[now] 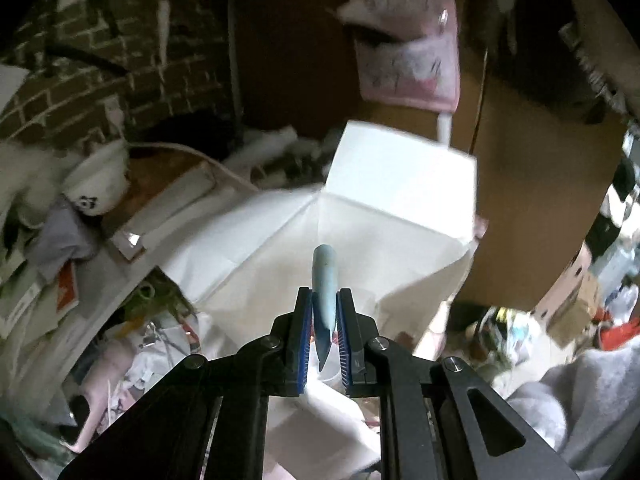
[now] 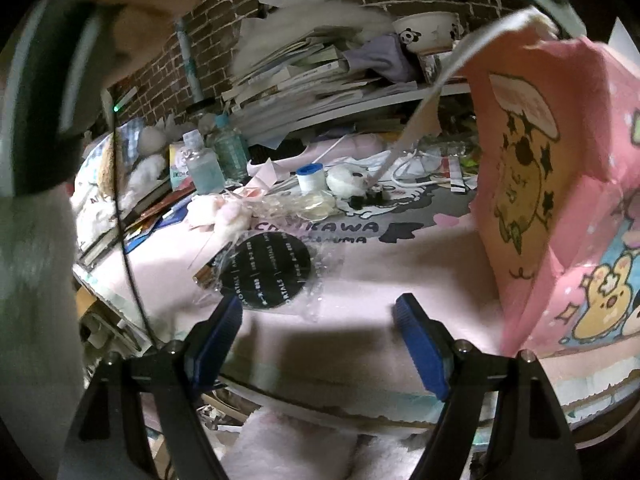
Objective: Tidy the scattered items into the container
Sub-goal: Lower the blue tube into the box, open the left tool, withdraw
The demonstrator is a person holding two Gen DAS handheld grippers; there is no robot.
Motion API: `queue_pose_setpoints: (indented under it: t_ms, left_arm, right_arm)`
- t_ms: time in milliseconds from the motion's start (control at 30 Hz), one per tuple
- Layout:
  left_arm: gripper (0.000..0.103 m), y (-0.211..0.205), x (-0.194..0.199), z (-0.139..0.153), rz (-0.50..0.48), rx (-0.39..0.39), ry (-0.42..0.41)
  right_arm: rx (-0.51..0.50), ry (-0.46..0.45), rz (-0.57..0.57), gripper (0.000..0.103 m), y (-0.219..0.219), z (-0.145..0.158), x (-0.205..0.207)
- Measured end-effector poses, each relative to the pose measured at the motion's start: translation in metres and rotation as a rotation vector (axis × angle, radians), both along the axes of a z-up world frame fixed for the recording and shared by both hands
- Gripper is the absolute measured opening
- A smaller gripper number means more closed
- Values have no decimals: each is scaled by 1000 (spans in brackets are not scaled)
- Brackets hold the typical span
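Against a brick wall (image 2: 168,68) and cluttered pink bench (image 2: 360,280), the left tongs (image 1: 325,312) pinch a pale-blue tapered stick (image 1: 325,280) above the white-lined bag (image 1: 360,216), right tongs (image 2: 318,320) spread empty; releasing off-centre could miss the opening.

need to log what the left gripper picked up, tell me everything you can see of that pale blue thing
The pale blue thing is a slim, smooth, rounded stick, matte like plastic or rubber. Its far end is blunt; its near end tapers to a darker point. The left gripper is shut on its middle, blue pads on both sides. It points away from the camera, above the open white box. What it is, I cannot tell.
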State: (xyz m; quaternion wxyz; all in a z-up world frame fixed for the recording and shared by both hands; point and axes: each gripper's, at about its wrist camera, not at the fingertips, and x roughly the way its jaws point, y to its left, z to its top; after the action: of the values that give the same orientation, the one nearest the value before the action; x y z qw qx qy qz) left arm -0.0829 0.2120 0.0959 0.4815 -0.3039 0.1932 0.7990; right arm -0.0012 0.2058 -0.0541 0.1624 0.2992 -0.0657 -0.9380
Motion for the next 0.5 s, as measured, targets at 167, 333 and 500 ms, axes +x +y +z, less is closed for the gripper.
queue_pose_setpoints:
  t_ms: [167,333,500]
  left_arm:
    - [7,25,-8,-12,-12,-126,-24]
    - [7,40,-14,-26,-3,-217,-30]
    - [7,43,-17,-36,5,-257,-47]
  right_arm:
    - [-19,-4,-1,77,5,-2,0]
    - [-40,-5,-5,77,9,-1,0]
    - [-45,-2,-4,77,10,-1,1]
